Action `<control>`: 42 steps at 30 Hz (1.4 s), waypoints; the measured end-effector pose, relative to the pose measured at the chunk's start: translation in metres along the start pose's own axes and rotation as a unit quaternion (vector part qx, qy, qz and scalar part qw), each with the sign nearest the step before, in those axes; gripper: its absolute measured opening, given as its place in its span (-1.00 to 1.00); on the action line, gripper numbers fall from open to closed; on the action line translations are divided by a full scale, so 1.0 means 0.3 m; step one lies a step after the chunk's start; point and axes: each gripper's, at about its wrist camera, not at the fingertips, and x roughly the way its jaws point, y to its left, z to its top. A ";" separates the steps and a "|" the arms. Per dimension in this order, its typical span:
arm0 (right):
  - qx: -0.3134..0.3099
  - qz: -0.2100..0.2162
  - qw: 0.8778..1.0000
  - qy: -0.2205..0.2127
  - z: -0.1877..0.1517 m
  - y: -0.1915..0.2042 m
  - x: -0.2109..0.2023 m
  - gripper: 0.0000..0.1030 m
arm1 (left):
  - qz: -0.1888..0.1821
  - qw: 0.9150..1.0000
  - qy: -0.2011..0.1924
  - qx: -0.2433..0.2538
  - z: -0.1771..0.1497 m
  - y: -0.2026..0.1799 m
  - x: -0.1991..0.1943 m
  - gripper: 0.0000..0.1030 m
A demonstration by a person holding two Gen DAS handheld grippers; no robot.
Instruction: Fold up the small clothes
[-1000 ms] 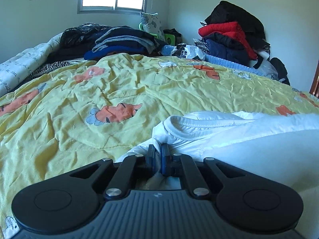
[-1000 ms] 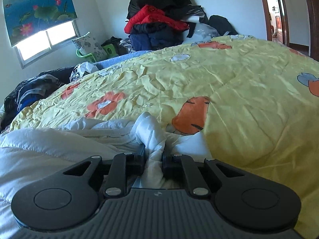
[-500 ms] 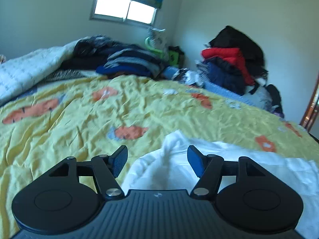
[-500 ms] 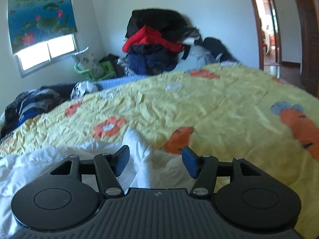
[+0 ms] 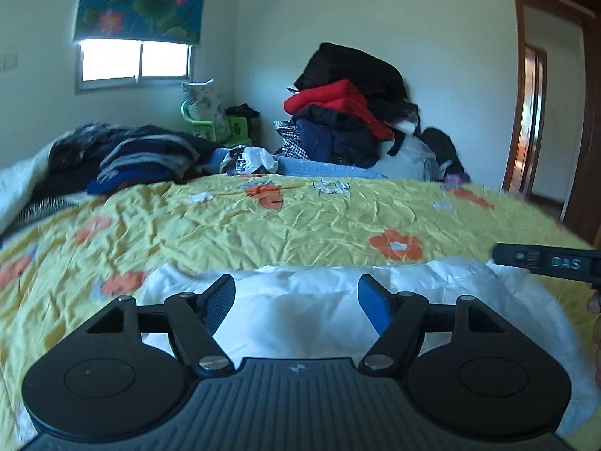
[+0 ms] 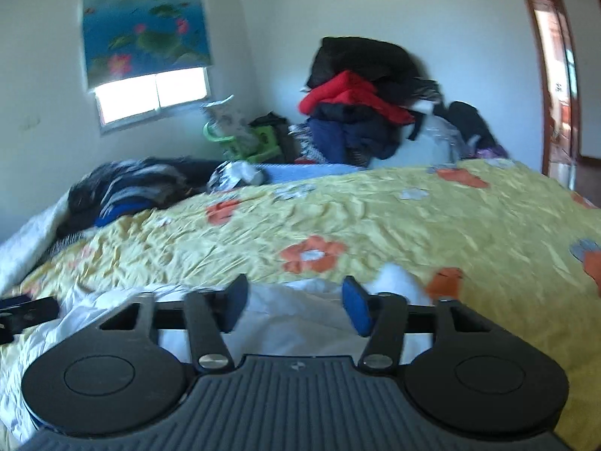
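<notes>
White cloth, a small garment (image 5: 300,300), is lying flat on the yellow flowered bedspread (image 5: 300,221), close to the bed's near edge, and I am holding both my grippers above it. My left gripper (image 5: 296,297) is standing with its fingers spread, and they have just been opening wider; nothing is pinched between them, and the white cloth is showing in the gap underneath. My right gripper (image 6: 293,304) is also standing with its fingers apart, though they have just been closing in a little; they are not pressing on anything either, and the white cloth (image 6: 285,323) is lying below them. In the left view, the tip of my other gripper is poking in at the right edge over the cloth. Over at the bed's far edge, a tall pile of clothes (image 5: 349,112) with a red jacket on it is leaning against the wall, and a darker heap of folded clothes (image 5: 142,154) is sitting near the far left corner under the window (image 5: 135,62).
</notes>
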 end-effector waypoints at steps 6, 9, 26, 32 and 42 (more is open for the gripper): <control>-0.021 0.007 1.000 0.020 -0.017 0.056 0.118 -0.07 | 0.022 0.999 0.037 0.004 -0.003 -0.024 0.151 0.38; -0.034 -0.002 0.999 0.026 -0.040 0.062 0.169 -0.07 | 0.034 0.998 0.050 -0.002 -0.029 -0.001 0.205 0.38; 0.011 0.004 0.999 0.039 -0.158 -0.039 0.338 0.01 | 0.017 0.998 0.051 -0.025 -0.133 0.055 0.341 0.47; 0.017 0.024 0.998 0.058 -0.151 -0.050 0.347 0.07 | 0.021 0.998 0.054 -0.011 -0.135 0.053 0.324 0.47; 0.051 0.007 0.999 0.001 -0.077 -0.219 0.164 0.05 | 0.093 0.994 0.033 -0.046 -0.056 0.252 0.217 0.44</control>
